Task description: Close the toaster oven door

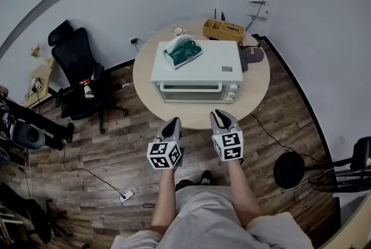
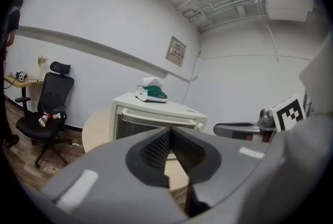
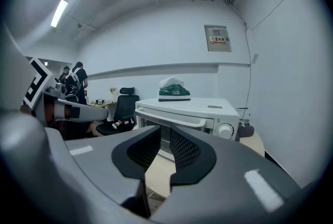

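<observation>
1. the step in hand looks like the end of the job rather than the middle. the toaster oven stands on the round wooden table, and its glass door sits upright and flush with the front.
2. both grippers hang in the air on the person's side of the table edge, well apart from the oven and touching nothing.
3. the left gripper has its jaws pressed together with nothing between them. the right gripper has its jaws slightly apart, with only a narrow gap and nothing in it.
4. judging by this, little is left to do. if the door is not fully latched, the next move would be a light forward push with a jaw tip on the handle.
5. the oven is pale white, with a long bar handle along the top of the door and knobs at its right. a green tissue pack lies on its top.
</observation>
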`<state>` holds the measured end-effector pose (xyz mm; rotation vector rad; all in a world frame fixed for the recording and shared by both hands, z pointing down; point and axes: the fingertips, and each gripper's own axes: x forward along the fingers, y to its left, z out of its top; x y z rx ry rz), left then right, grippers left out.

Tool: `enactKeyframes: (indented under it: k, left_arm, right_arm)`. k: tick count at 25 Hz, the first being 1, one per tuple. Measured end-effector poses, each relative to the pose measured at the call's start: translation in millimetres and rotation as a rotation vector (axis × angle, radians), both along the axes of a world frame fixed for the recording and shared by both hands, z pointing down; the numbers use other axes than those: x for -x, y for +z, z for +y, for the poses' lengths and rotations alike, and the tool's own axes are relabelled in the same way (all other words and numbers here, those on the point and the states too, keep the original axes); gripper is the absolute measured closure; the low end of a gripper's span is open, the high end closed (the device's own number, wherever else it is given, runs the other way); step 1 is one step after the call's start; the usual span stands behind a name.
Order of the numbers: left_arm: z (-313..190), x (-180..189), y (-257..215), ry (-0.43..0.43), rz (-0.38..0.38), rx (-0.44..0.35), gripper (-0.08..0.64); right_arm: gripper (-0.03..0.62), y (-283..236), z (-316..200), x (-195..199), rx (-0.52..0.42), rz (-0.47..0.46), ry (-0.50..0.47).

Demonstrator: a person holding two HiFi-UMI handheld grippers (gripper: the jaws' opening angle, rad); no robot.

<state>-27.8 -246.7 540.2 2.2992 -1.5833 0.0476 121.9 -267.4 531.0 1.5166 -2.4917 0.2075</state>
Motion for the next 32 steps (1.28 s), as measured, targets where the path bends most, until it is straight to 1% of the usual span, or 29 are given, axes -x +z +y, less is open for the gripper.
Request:
enactKeyframes:
  k: [4,6,11,20,27,32]
  left_arm:
    - [-0.6,0.0,1.0,0.001,0.003,0.002,0.502]
    - [0.0,-1.2,0.5,0.002,0.006,0.003,0.502]
    - [1.0,-1.6,0.7,0.004,0.005,0.004,0.502]
    - [0.4,-2.7,-0.4,0.009,0.011,0.001,0.502]
    - [0.3,-2.8,3.9,0.015,0.016,0.020,0.502]
    - [-2.8,-0.4,3.9,0.011,0.017,0.020,0.502]
  right_arm:
    - [0.544,0.8,-0.1,-1.0,-0.002,-0.007,0.002]
    - [0.567,-0.4,0.4,-2.6,-0.007,-0.016,0.003]
    - [0.591,-1.6,1.6,-4.9,-0.013,-0.030,0.001]
    - [0.592,1.5,3.3,-5.1,-0.005,-0.043,-0.007]
    - [0.592,2.1,3.2,-4.4,-0.001,-0.043,-0.007]
    - [0.592,1.1,-0.7,-2.7,-0.002,-0.040,-0.012]
